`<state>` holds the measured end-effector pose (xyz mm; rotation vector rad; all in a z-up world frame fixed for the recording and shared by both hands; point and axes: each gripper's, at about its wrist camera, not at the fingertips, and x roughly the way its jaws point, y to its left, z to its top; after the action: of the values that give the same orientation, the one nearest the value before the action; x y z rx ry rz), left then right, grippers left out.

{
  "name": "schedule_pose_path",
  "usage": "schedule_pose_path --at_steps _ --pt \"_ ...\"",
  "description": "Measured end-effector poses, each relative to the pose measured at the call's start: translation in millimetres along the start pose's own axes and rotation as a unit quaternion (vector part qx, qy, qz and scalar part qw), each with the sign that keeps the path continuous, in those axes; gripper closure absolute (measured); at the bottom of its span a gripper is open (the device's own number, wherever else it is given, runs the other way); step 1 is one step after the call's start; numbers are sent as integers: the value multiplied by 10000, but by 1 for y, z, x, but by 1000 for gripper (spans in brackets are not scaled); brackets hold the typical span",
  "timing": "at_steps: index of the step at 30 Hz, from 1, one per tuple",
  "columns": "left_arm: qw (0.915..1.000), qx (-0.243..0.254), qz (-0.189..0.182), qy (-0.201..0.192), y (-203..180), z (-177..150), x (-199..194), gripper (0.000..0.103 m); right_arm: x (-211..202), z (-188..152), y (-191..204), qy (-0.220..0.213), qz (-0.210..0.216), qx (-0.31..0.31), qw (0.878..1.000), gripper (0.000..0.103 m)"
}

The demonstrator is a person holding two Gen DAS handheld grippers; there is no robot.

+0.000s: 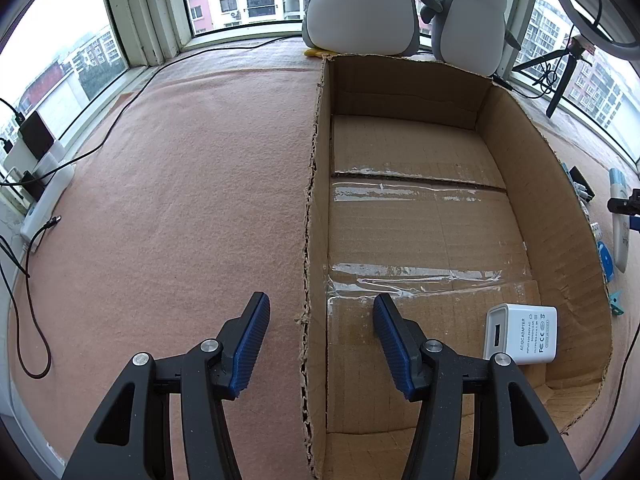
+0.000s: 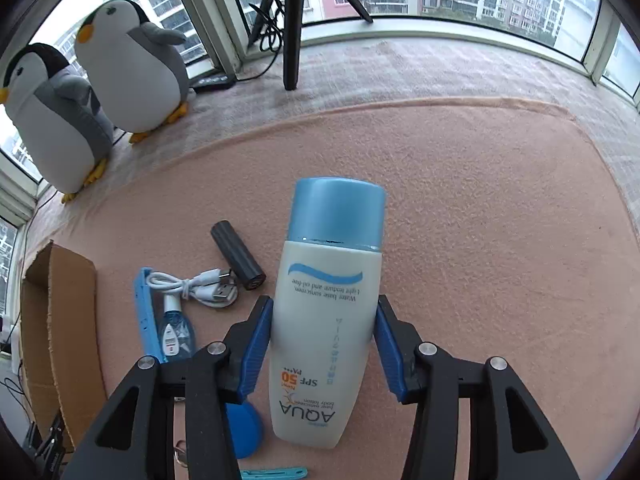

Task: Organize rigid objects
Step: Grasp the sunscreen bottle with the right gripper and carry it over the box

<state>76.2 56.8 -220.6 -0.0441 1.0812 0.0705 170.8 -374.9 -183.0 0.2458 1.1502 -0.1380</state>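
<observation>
A white sunscreen bottle with a blue cap lies along the pink mat, cap pointing away. My right gripper is shut on its body, a blue pad pressing each side. The open cardboard box holds a white AC adapter in its near right corner. My left gripper is open and empty, straddling the box's torn left wall, one finger over the mat and one inside the box. In the left wrist view the sunscreen bottle shows at the right edge, outside the box.
Left of the bottle lie a black cylinder, a white USB cable, a small blue spray bottle, a light-blue strip and a blue round object. Two plush penguins, a tripod and a power strip line the windows.
</observation>
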Motion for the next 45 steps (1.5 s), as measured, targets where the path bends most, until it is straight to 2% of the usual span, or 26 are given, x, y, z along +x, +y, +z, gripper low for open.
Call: schedule_pose_path --at_steps 3,7,12,20,29,37,45 --pt "10000 9 4 2 0 0 0 45 -13 -4 7 -78 154 -57 9998 57" --pt "10000 -3 -1 0 0 0 0 45 -33 -7 27 -146 569 -192 9981 57" --pt "10000 -8 -13 -1 1 0 -1 45 -60 -18 78 -231 1151 -663 9909 57" --pt "10000 -5 -11 -4 2 1 -1 45 -70 -45 160 -78 1701 -1425 9750 57" --pt "10000 -10 -15 -16 4 1 -1 45 -63 -63 217 70 1834 -1894 9646 57" --pt "10000 -18 -19 -18 4 2 -1 45 -49 -68 241 179 1784 -2073 9617 57" --pt "10000 -34 -29 -24 5 1 0 45 -31 -66 251 267 1605 -2110 9638 57"
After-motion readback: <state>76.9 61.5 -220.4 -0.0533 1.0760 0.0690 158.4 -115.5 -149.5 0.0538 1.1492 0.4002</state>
